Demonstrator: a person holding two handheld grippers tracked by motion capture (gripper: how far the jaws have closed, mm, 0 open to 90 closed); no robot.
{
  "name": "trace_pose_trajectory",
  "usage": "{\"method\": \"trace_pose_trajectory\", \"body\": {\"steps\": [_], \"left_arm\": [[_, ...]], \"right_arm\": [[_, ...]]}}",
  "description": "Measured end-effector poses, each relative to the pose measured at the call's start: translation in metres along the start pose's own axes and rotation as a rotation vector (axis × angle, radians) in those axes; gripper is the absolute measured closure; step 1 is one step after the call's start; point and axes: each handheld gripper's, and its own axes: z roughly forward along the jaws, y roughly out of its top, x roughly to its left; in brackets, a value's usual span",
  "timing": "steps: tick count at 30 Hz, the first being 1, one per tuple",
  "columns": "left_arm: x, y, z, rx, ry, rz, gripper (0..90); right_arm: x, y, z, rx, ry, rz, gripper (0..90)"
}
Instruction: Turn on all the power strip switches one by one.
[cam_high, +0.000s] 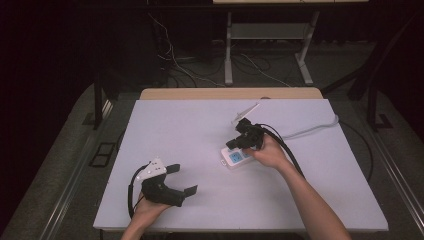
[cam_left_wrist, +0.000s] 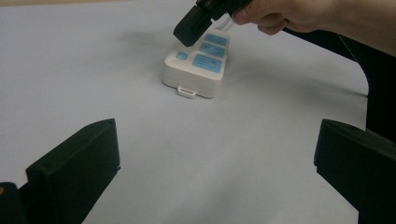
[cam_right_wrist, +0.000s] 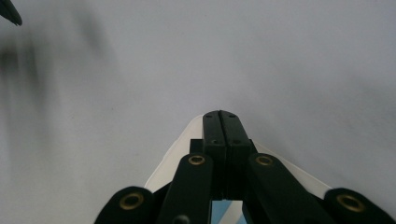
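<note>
Pale lilac-grey table top (cam_high: 200, 145), matte, with a tan wooden strip (cam_high: 230, 93) along its far edge. Beyond the strip: grey floor, a white-legged stand (cam_high: 228, 50) and loose cables (cam_high: 175, 60), then dark curtained surroundings.

White power strip (cam_high: 236, 157) taken as landmark — lying flat on the table, right of centre, with blue socket faces on top and a small white hanging tab at its near end. Seen closer in the left gripper view (cam_left_wrist: 196, 65): round blue button beside two blue panels. Markings on the panels too small to read; no brand legible.

Grey cord (cam_high: 315, 129) running from behind the power strip toward the right table edge.

Right gripper (cam_high: 234, 145) directly over the power strip, tilted down onto its top, held by the right hand (cam_high: 270, 152). In the right gripper view, jaws pressed together with no gap, tips (cam_right_wrist: 220, 116) just past the strip's white edge — nothing held between them.

Left gripper (cam_high: 181, 180) well apart from the power strip, toward the near left of the table, held by the left hand (cam_high: 150, 205). Jaws spread wide, bare table between them, pointed toward the strip.
</note>
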Motion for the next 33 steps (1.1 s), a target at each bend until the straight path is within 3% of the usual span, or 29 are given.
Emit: {"method": "trace_pose_trajectory", "body": {"steps": [14,24,33], "left_arm": [[0.000,0.000,0.000,0.000,0.001,-0.001,0.0],[0.001,0.000,0.000,0.001,0.001,-0.002,0.0],[0.001,0.000,0.000,-0.002,0.003,-0.003,0.0]], "right_arm": [[-0.021,-0.007,-0.041,-0.062,-0.038,0.057,90.0],[-0.032,-0.010,-0.042,-0.078,-0.027,0.083,90.0],[-0.042,-0.014,-0.032,-0.049,-0.009,0.098,90.0]]}}
